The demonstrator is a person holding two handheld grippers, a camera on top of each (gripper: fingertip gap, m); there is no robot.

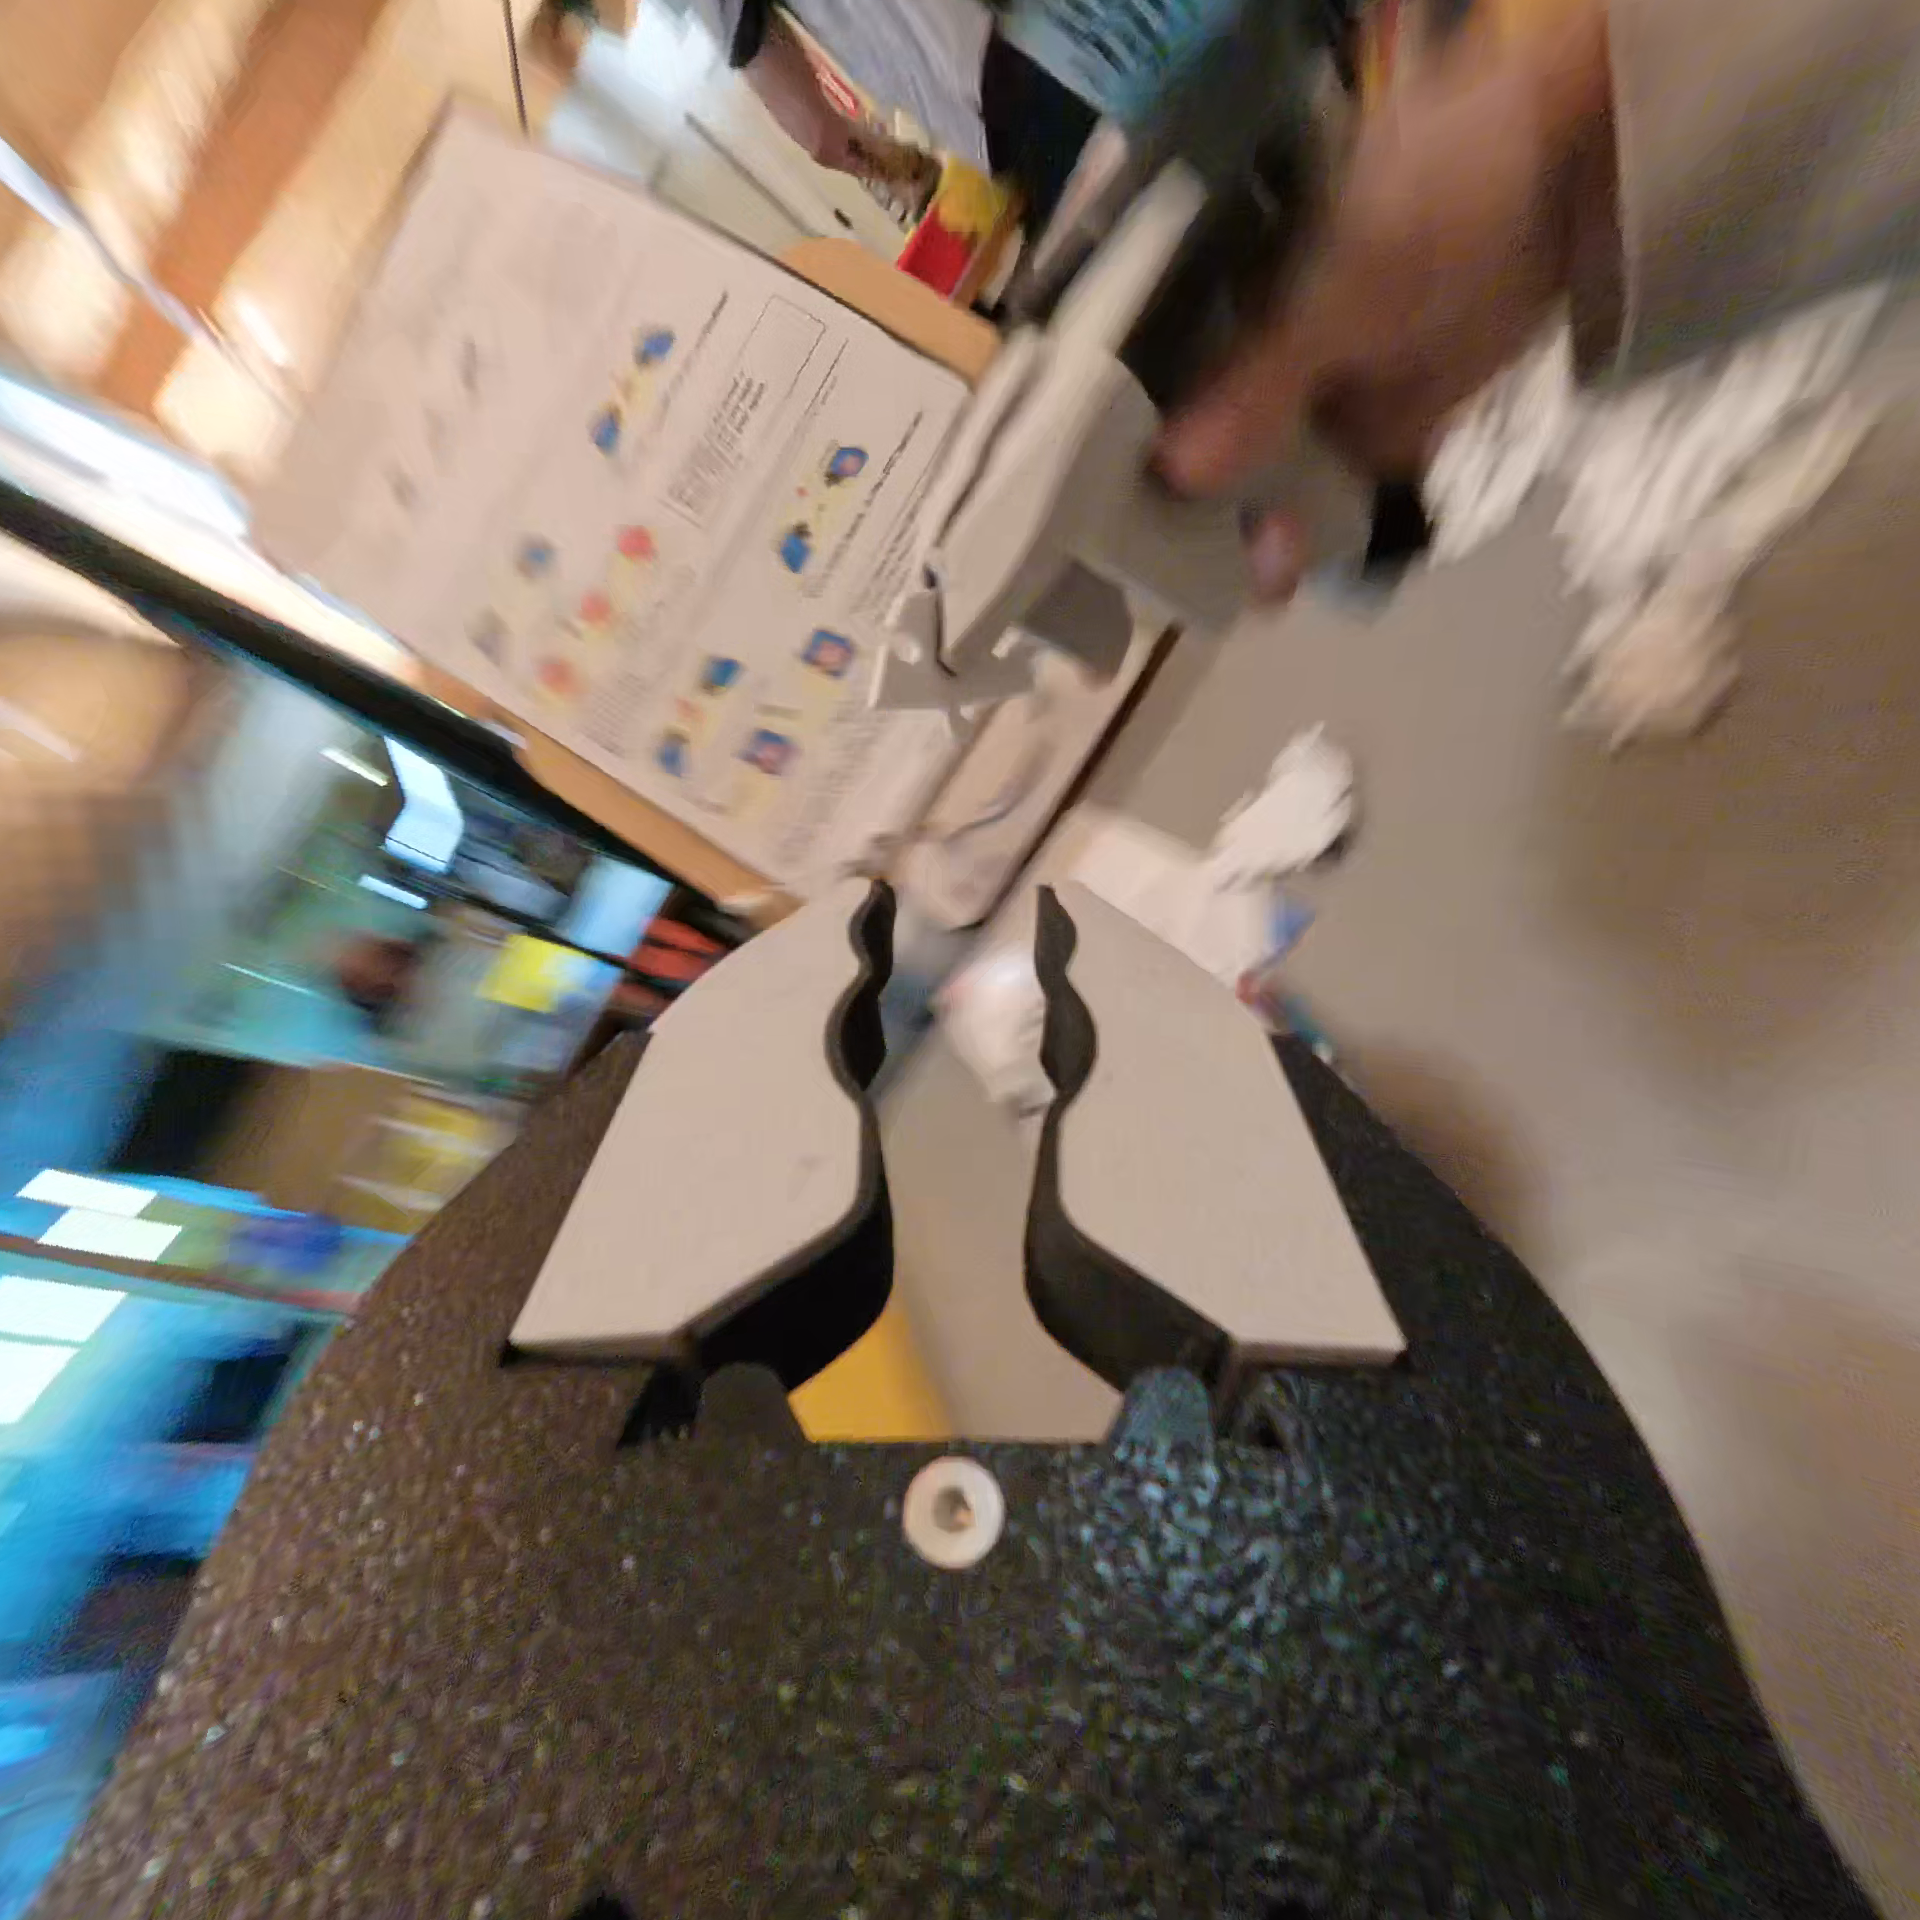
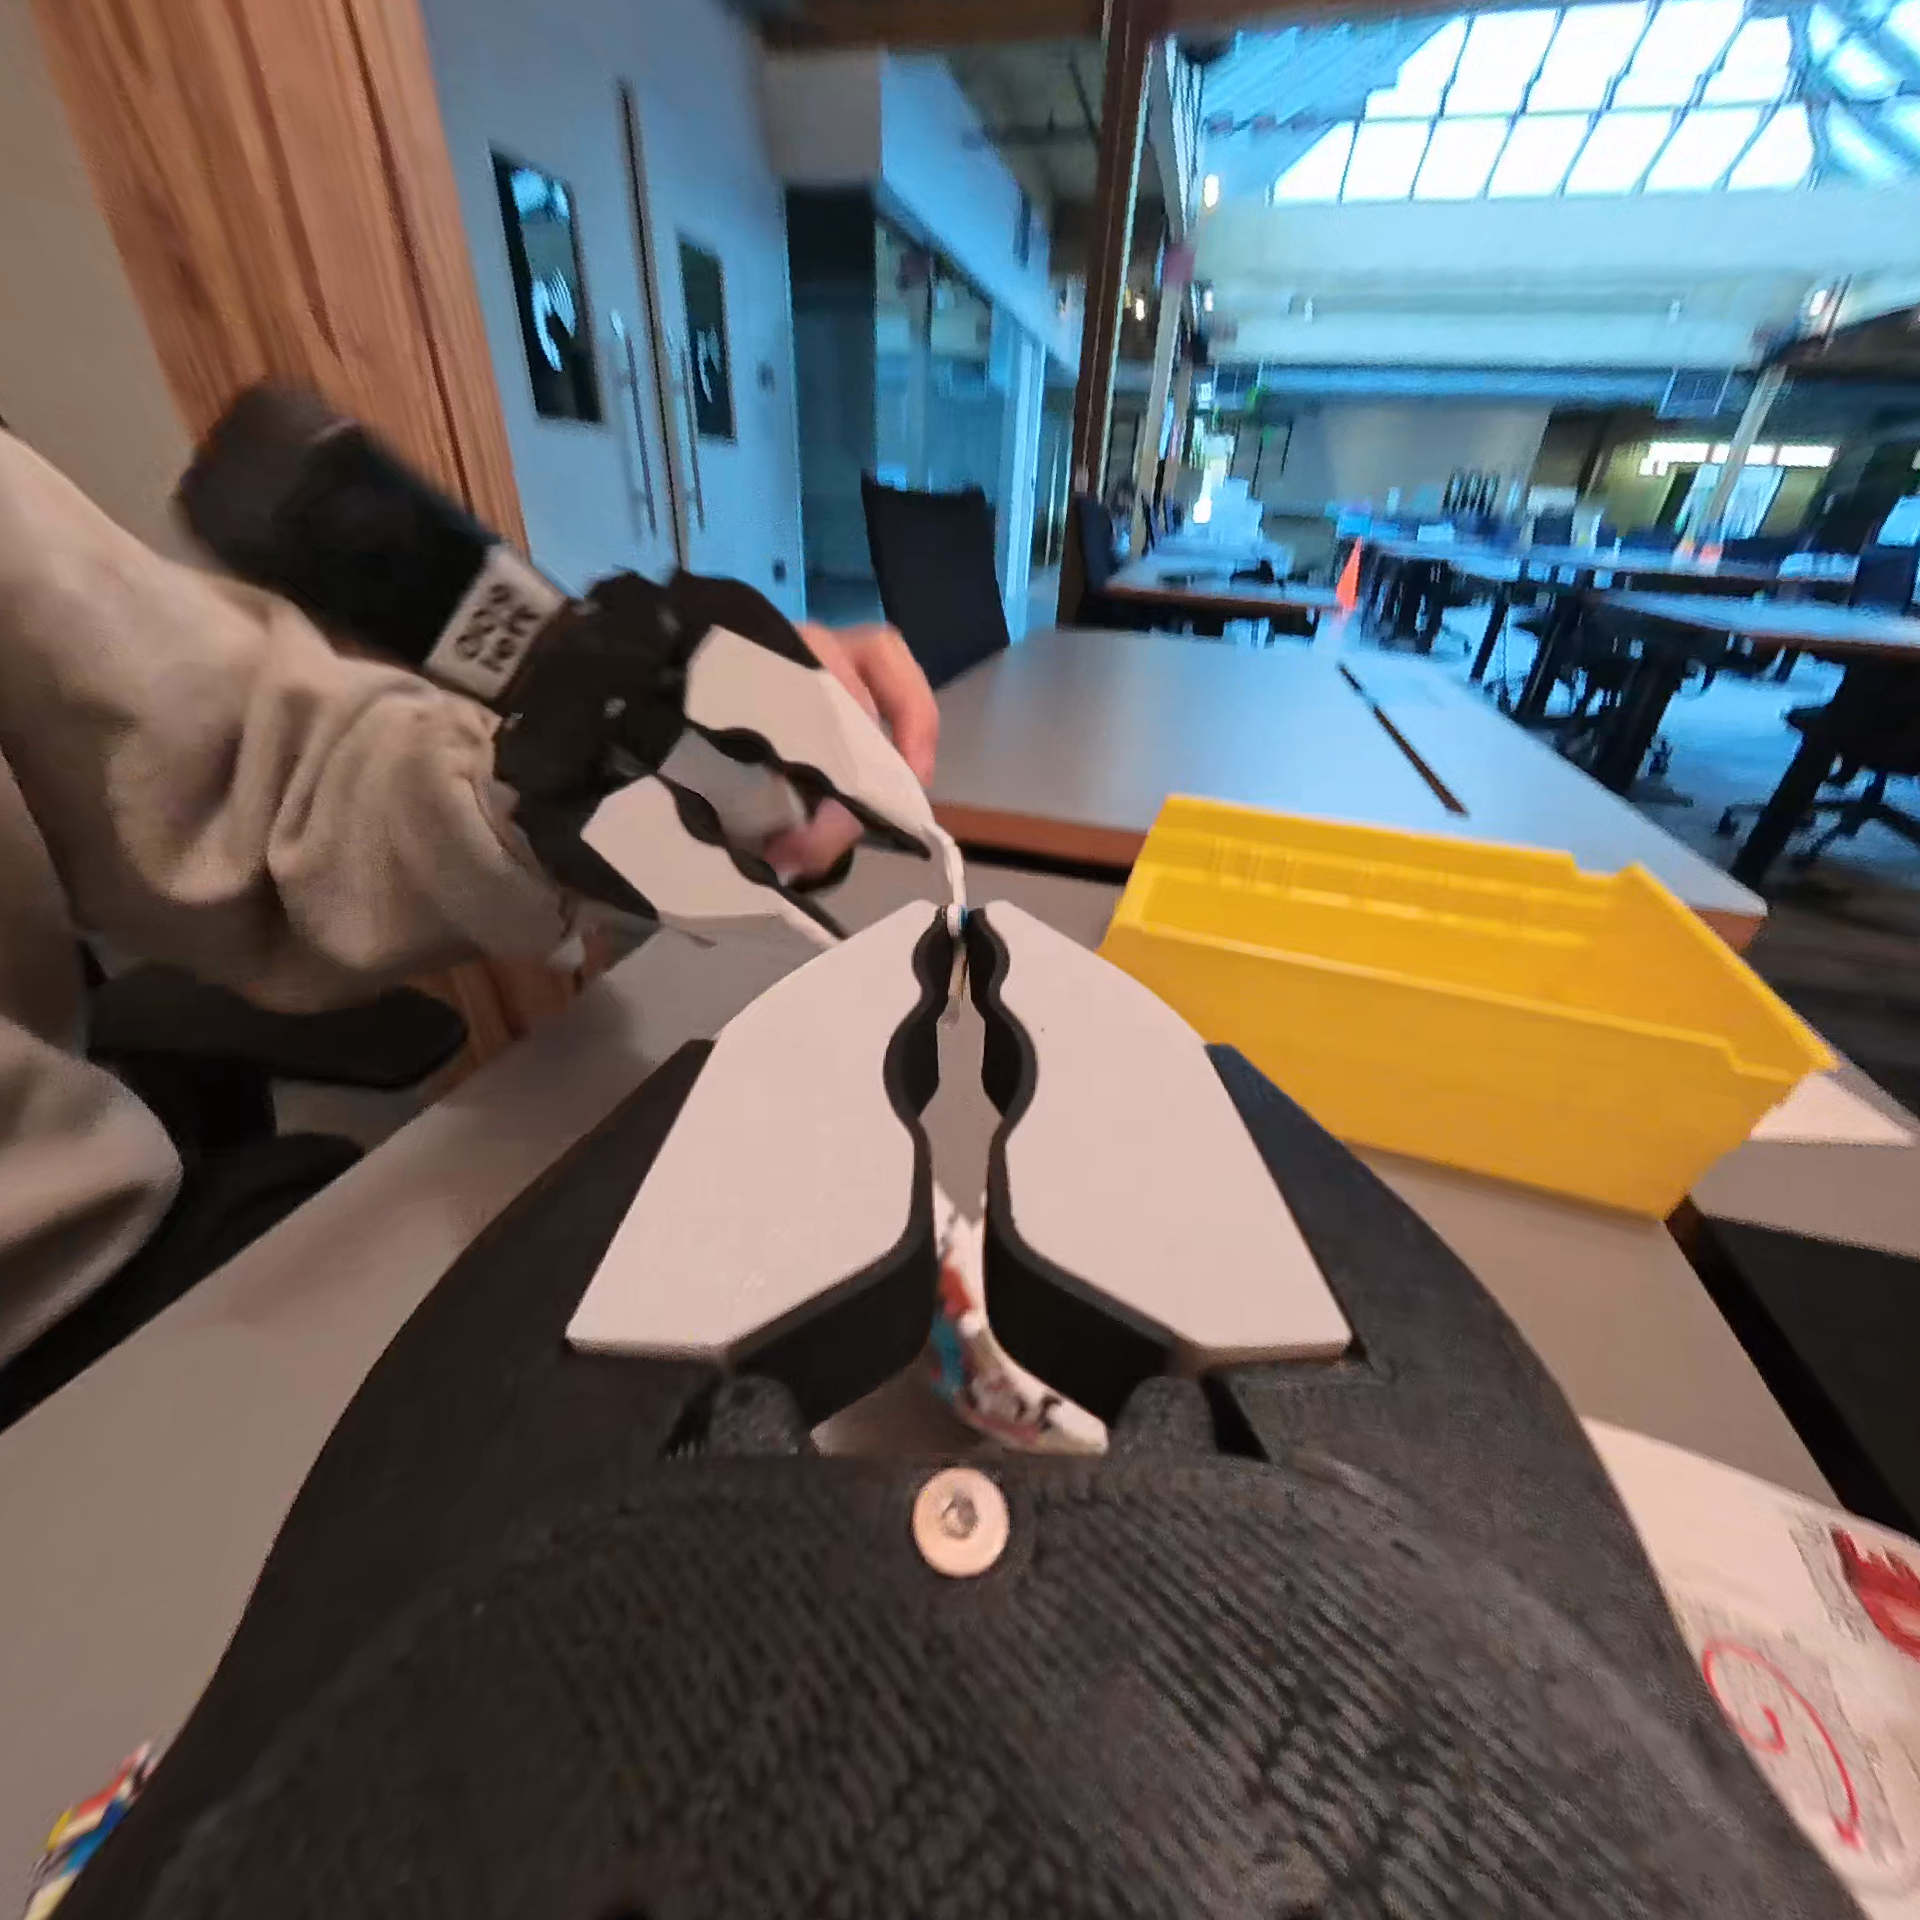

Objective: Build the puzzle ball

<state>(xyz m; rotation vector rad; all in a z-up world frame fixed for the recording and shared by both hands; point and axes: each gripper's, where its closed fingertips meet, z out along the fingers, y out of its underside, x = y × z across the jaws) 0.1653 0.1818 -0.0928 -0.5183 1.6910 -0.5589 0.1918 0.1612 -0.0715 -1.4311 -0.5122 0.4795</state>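
Both my grippers up off the grey table, one puzzle piece pinched.

At frame left, my left gripper (image 2: pixel 831 873) stands parted, empty; centre, my right gripper (image 2: pixel 961 935) is clamped on a printed puzzle piece (image 2: pixel 982 1361); a yellow bin (image 2: pixel 1455 1039) sits right.

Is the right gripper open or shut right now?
Shut. The right gripper has its jaws closed on a thin white printed puzzle piece, which runs between them from tips to base.

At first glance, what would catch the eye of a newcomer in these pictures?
The bright yellow plastic bin on the grey table, right of centre. In front, the right gripper pinches a thin curved printed puzzle piece, while the left gripper, open, reaches toward it from the left.
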